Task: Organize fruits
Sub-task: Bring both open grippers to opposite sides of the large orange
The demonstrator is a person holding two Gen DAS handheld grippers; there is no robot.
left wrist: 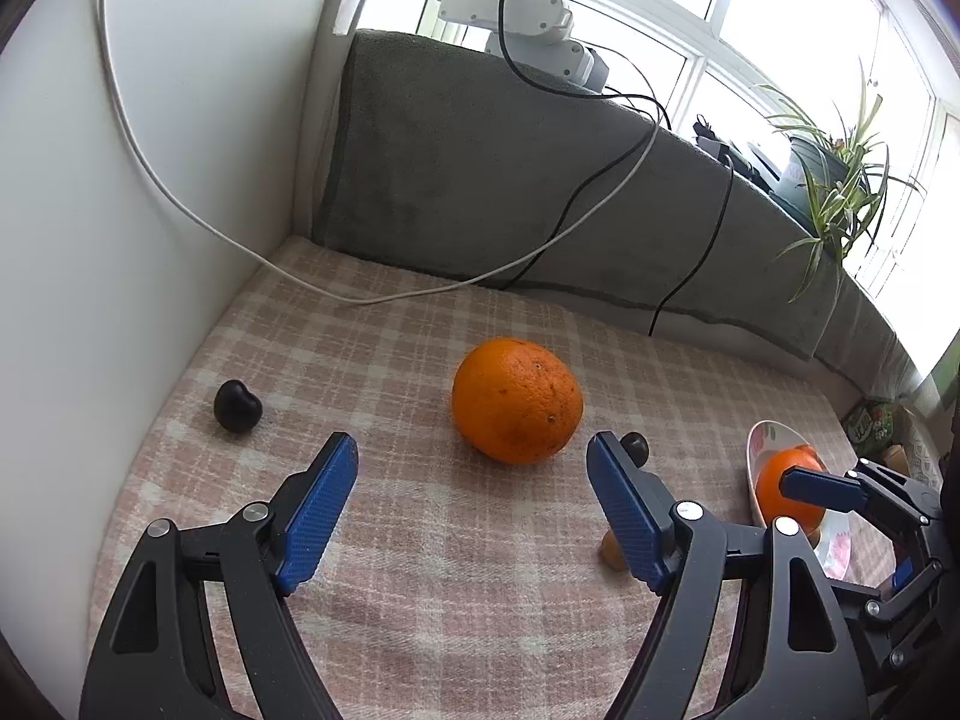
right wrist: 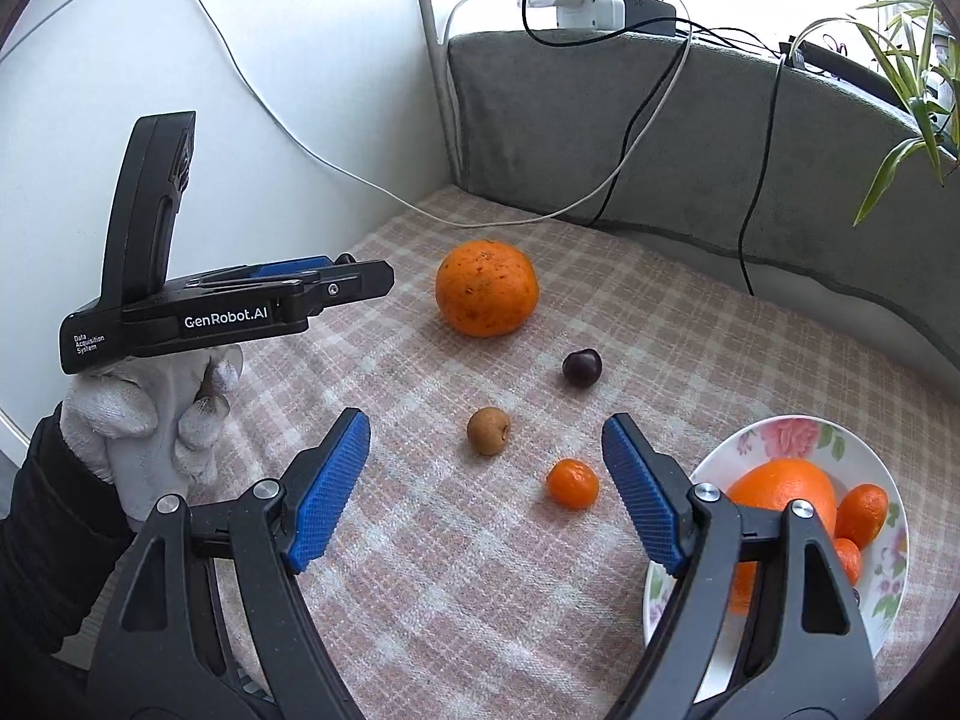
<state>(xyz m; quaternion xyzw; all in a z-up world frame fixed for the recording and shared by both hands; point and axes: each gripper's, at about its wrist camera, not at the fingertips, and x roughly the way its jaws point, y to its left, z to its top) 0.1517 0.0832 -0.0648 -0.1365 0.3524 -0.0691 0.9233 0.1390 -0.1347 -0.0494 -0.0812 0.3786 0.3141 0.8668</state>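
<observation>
Both grippers empty, jaws wide apart, nothing between the pads. Left gripper (left wrist: 471, 501) faces the big orange (left wrist: 517, 401) at frame centre of the left wrist view; right gripper (right wrist: 486, 492) hovers low in its own view with the small mandarin (right wrist: 572, 483) just inside its right finger.

Step in hand, judged: approach for a pick, fruit going to the floral plate (right wrist: 780, 429) at lower right.

Doing it well:
- Right: shift a little right so the mandarin sits midway between the pads, drop lower, close gently; it's small and round, will roll on the checked cloth (right wrist: 420, 570).
- Left: the big orange looks nearly as wide as the open jaws, so come in square and low, grip at its widest part.
- Keep the two grippers apart over the plate; it's already crowded.

Counts:
- Loose on cloth: 1 big orange, 1 small mandarin, 1 brown round fruit (right wrist: 489, 431), 2 dark plums – one near centre (right wrist: 582, 366), one in left wrist view at mid left (left wrist: 237, 406).
- On plate: 1 big orange (right wrist: 774, 483), at least 2 small ones; partly hidden by the finger, can't tell more.
- 1 plate, 2 grippers, 1 gloved hand (right wrist: 150, 420) visible.
</observation>
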